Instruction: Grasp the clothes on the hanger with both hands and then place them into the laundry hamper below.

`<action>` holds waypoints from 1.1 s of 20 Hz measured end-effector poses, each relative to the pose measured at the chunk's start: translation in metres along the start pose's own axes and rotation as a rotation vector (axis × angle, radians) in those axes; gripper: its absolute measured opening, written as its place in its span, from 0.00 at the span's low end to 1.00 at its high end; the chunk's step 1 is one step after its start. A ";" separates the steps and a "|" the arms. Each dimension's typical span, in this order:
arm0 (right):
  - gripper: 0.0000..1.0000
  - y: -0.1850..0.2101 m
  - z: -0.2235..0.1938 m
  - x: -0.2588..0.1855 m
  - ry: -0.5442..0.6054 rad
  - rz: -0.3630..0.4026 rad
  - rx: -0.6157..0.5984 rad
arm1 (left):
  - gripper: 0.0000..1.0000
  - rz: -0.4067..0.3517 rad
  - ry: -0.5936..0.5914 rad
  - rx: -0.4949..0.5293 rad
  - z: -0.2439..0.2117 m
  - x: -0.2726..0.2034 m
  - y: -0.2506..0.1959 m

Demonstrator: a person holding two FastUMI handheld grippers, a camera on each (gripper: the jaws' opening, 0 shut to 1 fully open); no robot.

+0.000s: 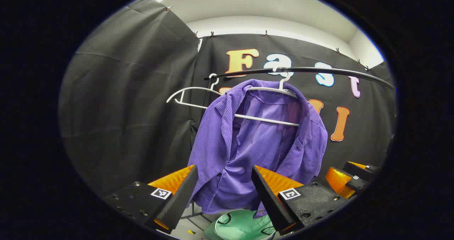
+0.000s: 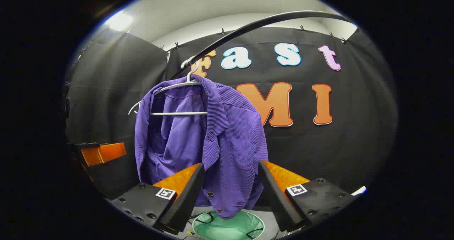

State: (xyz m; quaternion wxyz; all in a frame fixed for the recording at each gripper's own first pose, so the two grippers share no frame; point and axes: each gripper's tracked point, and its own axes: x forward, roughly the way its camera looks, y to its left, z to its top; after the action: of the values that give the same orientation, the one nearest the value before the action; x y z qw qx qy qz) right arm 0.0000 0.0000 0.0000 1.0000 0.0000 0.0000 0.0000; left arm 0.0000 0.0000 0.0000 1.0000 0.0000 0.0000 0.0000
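The purple shirt (image 1: 255, 144) is covering most of the white hanger (image 1: 269, 121) it hangs on, and its hem is dropping behind the left gripper (image 1: 224, 190) fingers. The green hamper (image 2: 228, 225) below is being cut off by the lower edge in both views. The right gripper (image 1: 349, 179) is showing only partly at the left gripper view's edge, so its jaws are not readable there.

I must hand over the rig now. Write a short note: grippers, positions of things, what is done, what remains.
Left gripper: jaws open, empty, aimed at the purple ribbed shirt.
Right gripper: jaws open, empty, facing the same shirt.
The shirt hangs on a white plastic hanger from the black rail. The green round laundry hamper stands below it.
Done: approach only.
Left: grasp the shirt with both grippers, take it off, drop it into the hamper.
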 end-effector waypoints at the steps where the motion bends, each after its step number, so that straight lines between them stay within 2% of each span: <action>1: 0.98 -0.001 0.000 0.001 0.008 -0.004 0.004 | 0.92 -0.001 0.006 -0.004 -0.001 0.000 0.000; 3: 0.98 -0.003 0.000 0.002 0.012 -0.006 0.007 | 0.92 -0.009 0.016 -0.015 -0.004 0.002 -0.001; 4: 0.89 -0.004 0.000 0.003 0.012 -0.009 0.003 | 0.92 -0.011 0.020 -0.014 -0.006 0.003 -0.001; 9: 0.89 -0.002 0.000 0.006 0.012 -0.005 0.011 | 0.92 -0.003 0.015 -0.004 -0.003 0.005 0.000; 10: 0.89 -0.002 0.001 0.005 0.009 -0.002 0.015 | 0.95 -0.003 0.015 -0.007 -0.003 0.006 0.000; 12: 0.89 -0.005 0.001 0.004 0.009 -0.005 0.012 | 0.92 -0.001 0.019 -0.006 -0.006 0.007 0.001; 19: 0.89 -0.005 -0.001 0.003 0.014 -0.005 0.011 | 0.92 0.016 0.022 0.007 -0.007 0.008 0.004; 20: 0.98 -0.003 -0.002 0.003 0.018 -0.002 0.013 | 0.92 0.020 0.019 0.012 -0.007 0.008 0.005; 22: 0.98 -0.001 -0.001 0.006 0.020 0.002 0.015 | 0.92 0.024 0.014 0.016 -0.005 0.008 0.005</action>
State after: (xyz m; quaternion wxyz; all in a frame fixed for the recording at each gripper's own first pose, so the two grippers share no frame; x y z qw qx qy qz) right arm 0.0062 -0.0009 -0.0009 0.9999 0.0075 0.0098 0.0012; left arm 0.0082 0.0051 -0.0055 0.9999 0.0082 0.0071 0.0122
